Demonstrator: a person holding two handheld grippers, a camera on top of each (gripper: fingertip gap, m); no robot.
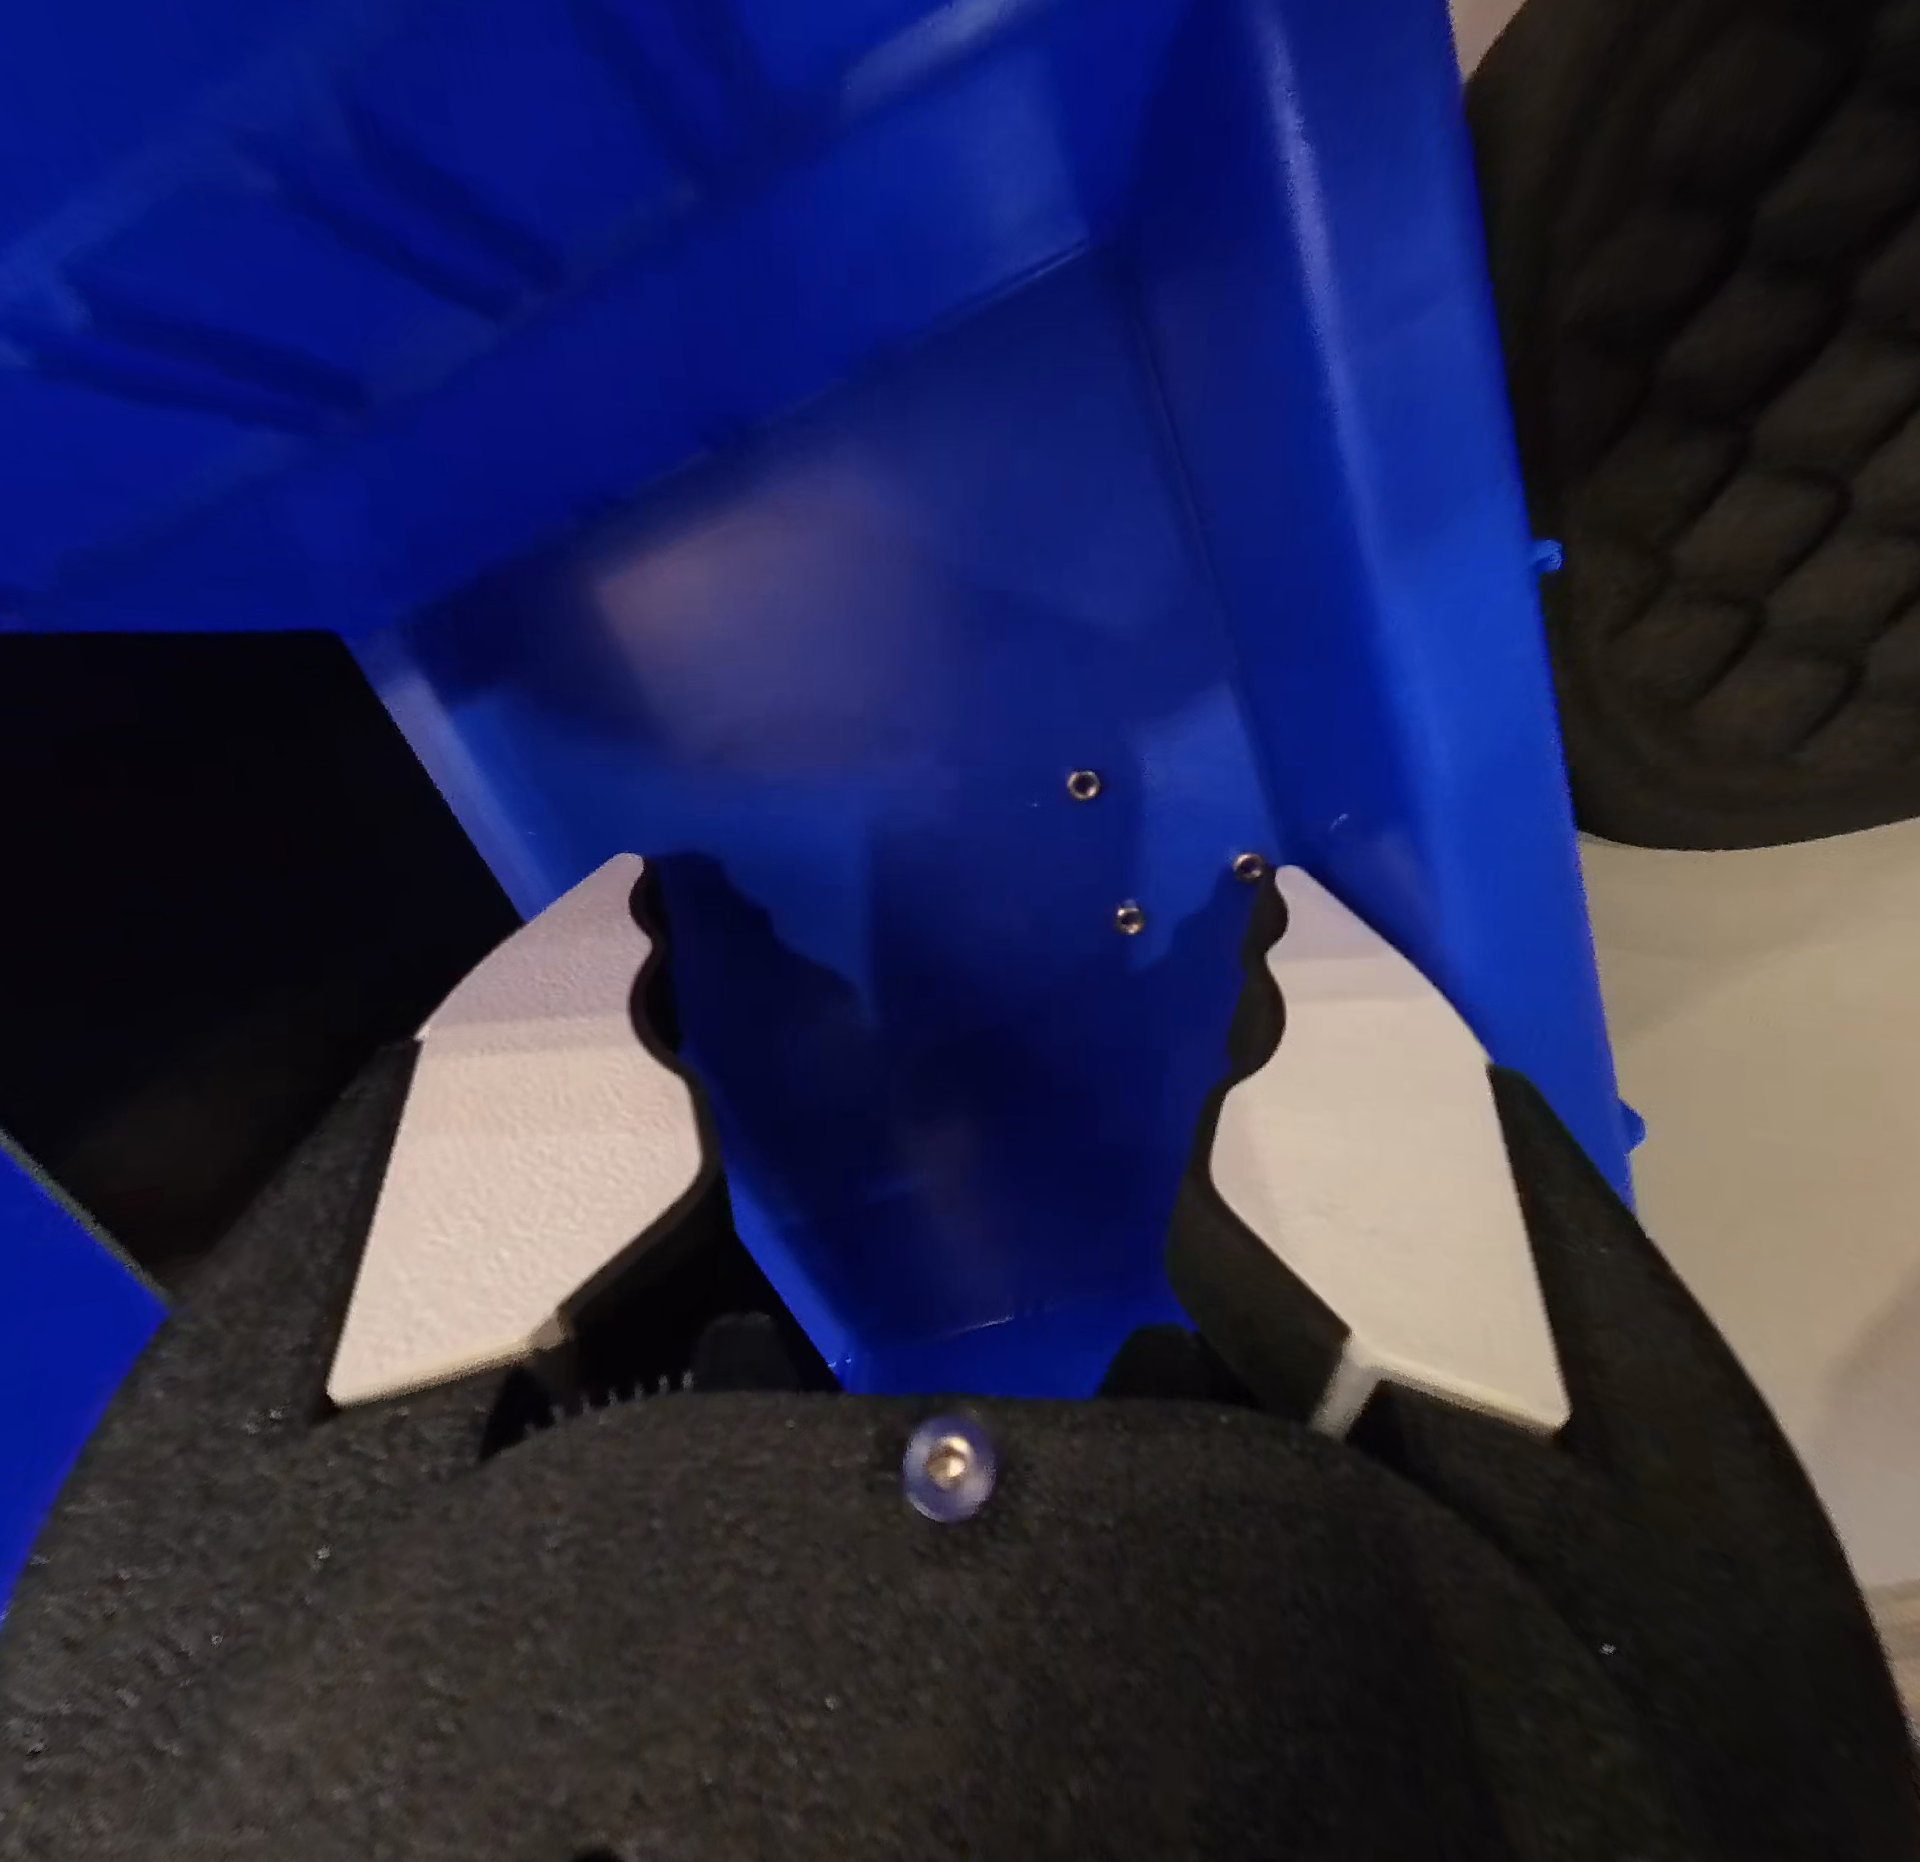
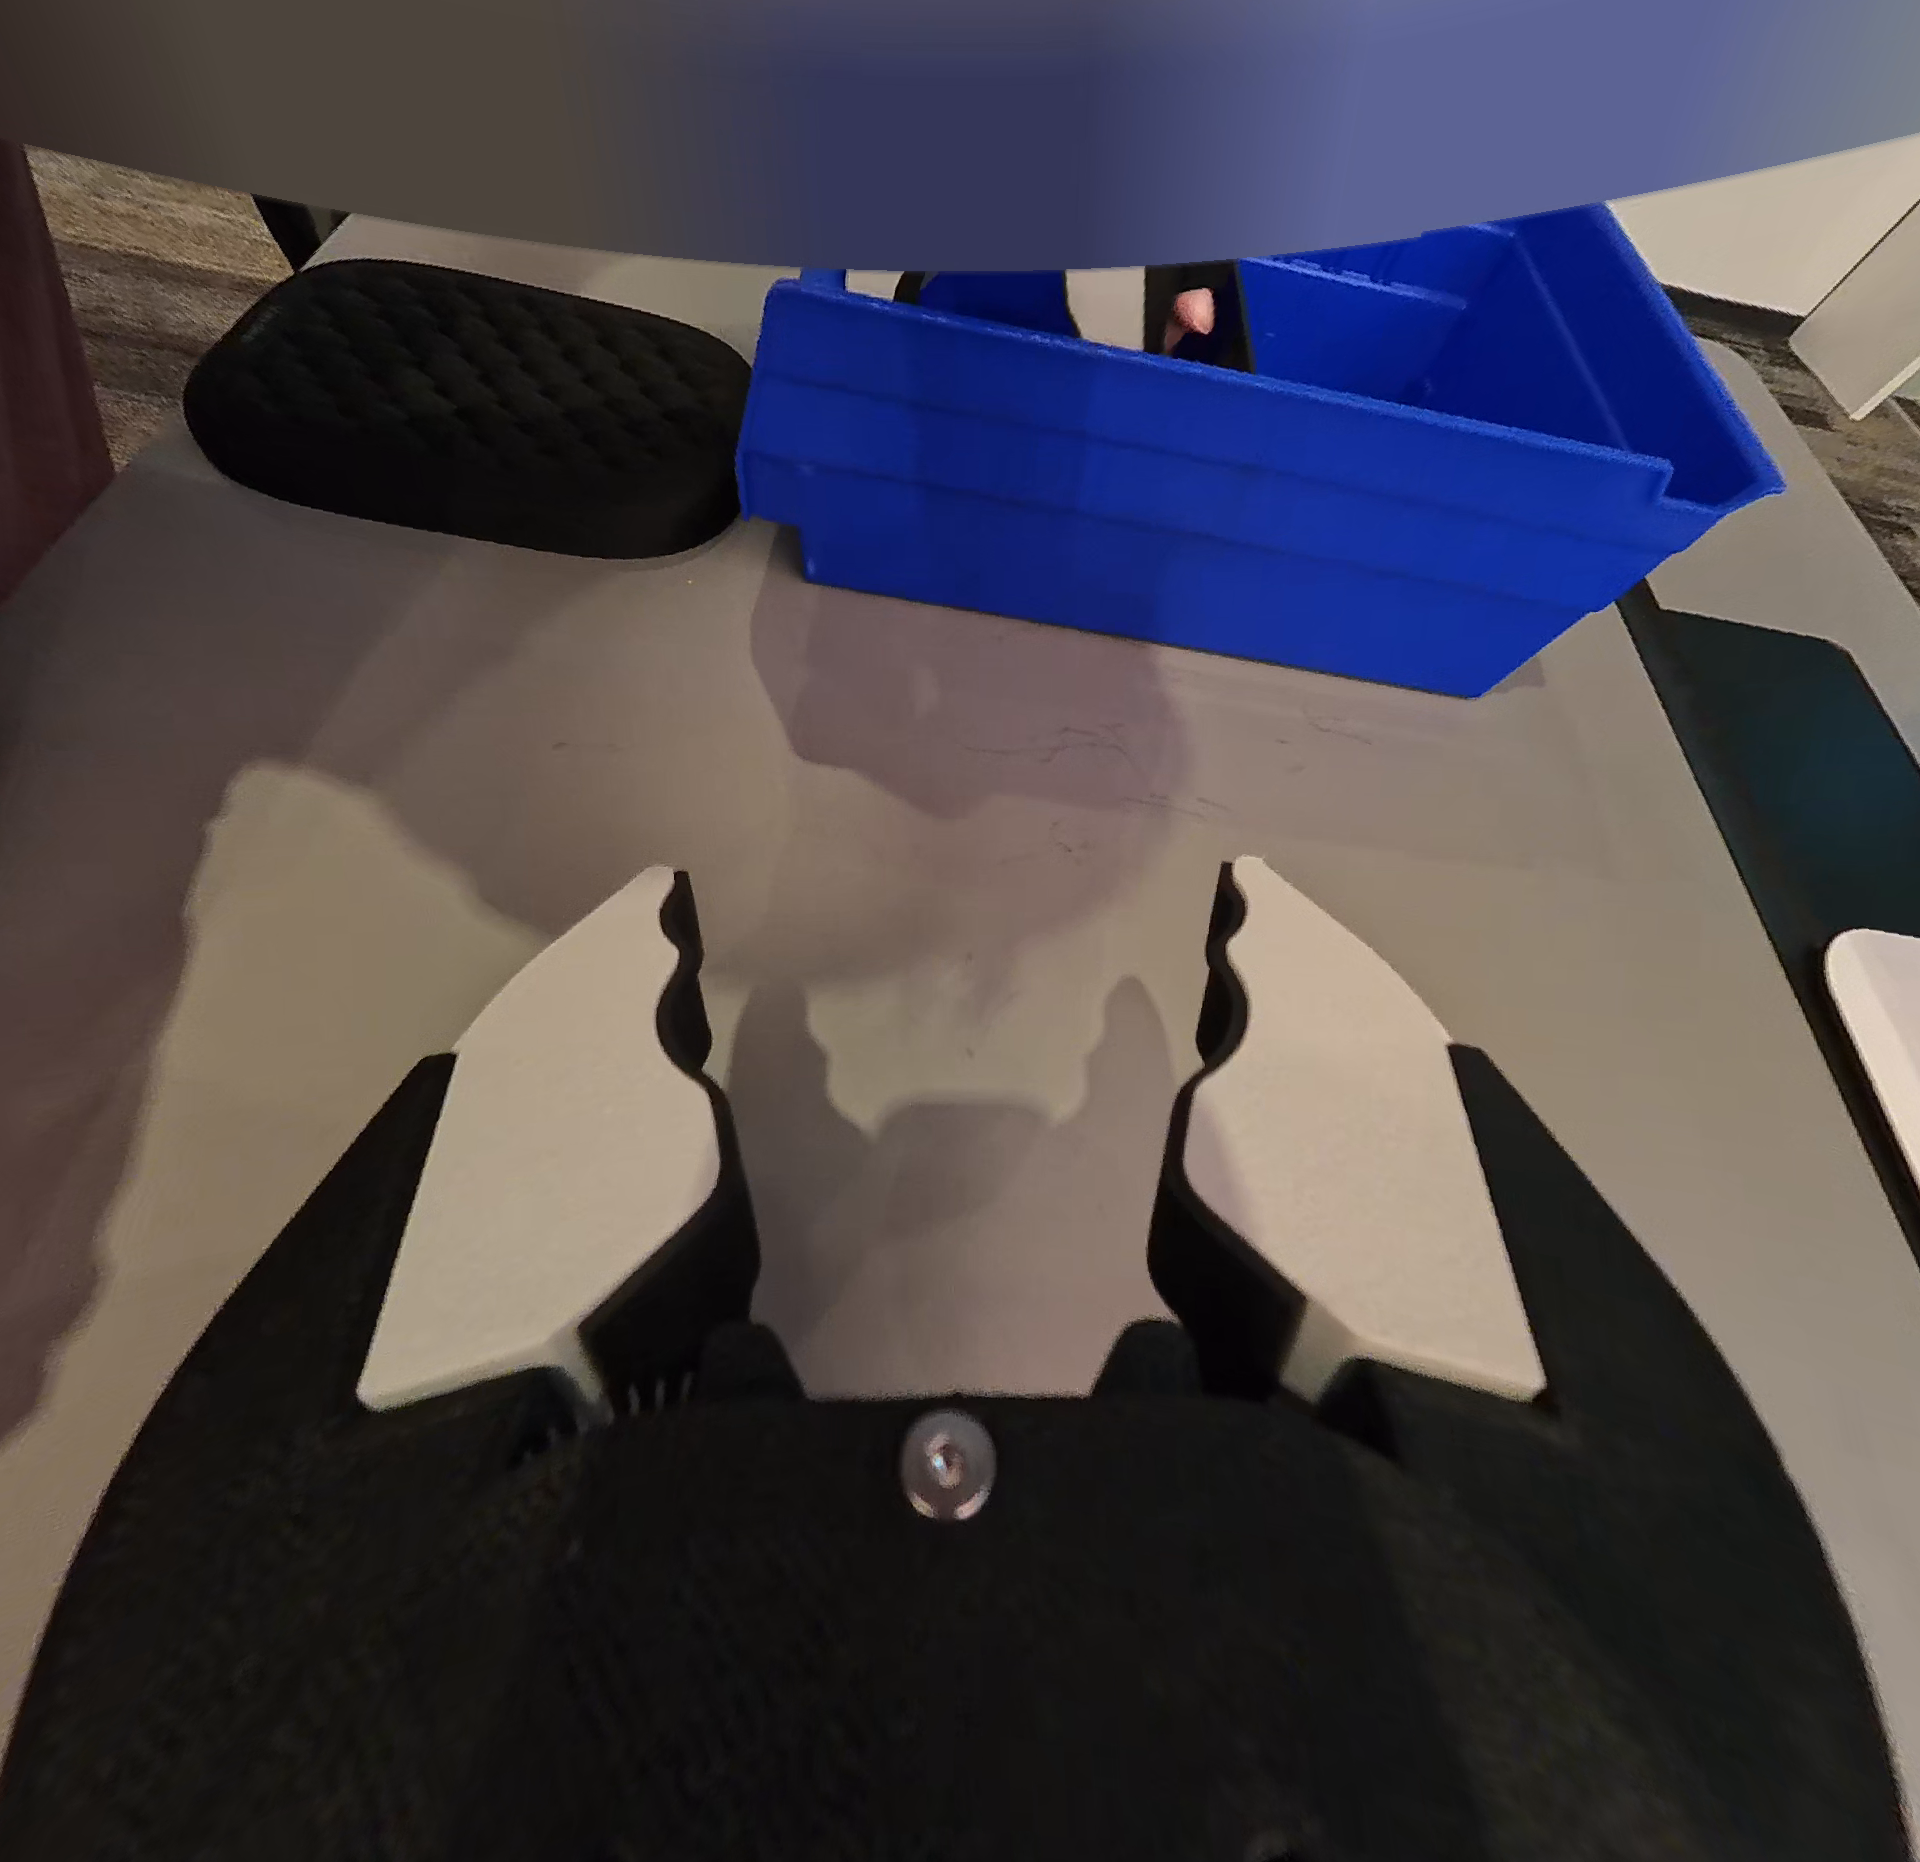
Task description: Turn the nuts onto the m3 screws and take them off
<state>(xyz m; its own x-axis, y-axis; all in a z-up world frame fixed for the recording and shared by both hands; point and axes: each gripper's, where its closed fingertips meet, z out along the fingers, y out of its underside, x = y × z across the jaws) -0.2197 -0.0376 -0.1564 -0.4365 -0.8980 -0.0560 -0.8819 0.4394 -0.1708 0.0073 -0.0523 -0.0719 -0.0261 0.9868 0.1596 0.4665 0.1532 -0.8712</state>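
Fingers spread wide on the left gripper (image 1: 951, 877), nothing between them, and it hangs down inside the blue bin (image 1: 1351, 565) with its tips low over the floor. Just past the right fingertip (image 1: 1262, 903) sit three small nuts (image 1: 1129, 918) — one touching or nearly touching that tip, one a little inward, one farther up the bin floor. They lie near the bin's right wall, loose and apart from each other. No screws show in either view.

Over to the right gripper (image 2: 951, 877) — also wide apart, also empty, hovering above the bare grey table (image 2: 520, 877) with only its own shadow under it. Beyond it stands the same blue bin, side on, and to its left a black quilted pad (image 2: 468, 410) butts up against the bin's corner. The left gripper's body shows dimly behind the bin wall.

Risks from here, as I read it: those nuts are tiny and flat against smooth plastic, so a closing finger may simply skid one away or flick it into the corner by the wall. The scalloped pads could also catch two at once, or pinch a nut on edge and let it drop. And with the wall so close, the right finger may jam against it before closing.
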